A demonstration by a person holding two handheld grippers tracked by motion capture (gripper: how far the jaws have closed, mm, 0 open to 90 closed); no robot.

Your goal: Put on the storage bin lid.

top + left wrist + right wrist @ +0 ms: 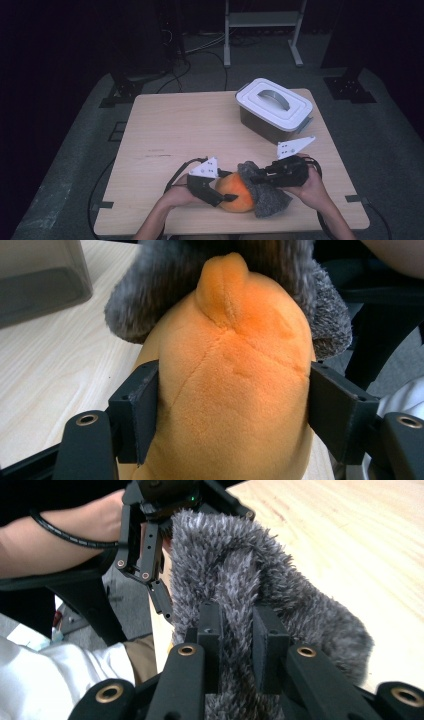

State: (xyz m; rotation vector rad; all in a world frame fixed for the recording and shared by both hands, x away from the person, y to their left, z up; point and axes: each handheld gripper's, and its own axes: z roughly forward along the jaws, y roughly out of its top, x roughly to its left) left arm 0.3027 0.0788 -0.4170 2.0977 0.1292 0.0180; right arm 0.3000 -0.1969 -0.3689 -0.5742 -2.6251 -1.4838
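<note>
Plush, both pieces: an orange plush toy (pixel 234 192) and a grey furry cloth (pixel 267 192) draped over one end of it, both lying at the near edge of the table (pixel 165 130) between the 2 grippers. The left gripper (pixel 220 197) has its jaws pressed against the toy's 2 flanks, the fabric bulging slightly between them in the left gripper view (pixel 235 390). The right gripper (pixel 257 176) has its jaws pinched tight on a fold of the cloth (pixel 235 580), with fur squeezed up between them.

Both things look light and very soft, so they should give under the jaws rather than slip. The toy's rounded body is best held across its widest part, as here; a shallow bite near the small nub on top would likely slide off. The cloth is limp and will hang and drag, so a deep pinch on a gathered fold suits it. Beyond the right gripper stands a lidded box (pixel 274 107), well apart.
</note>
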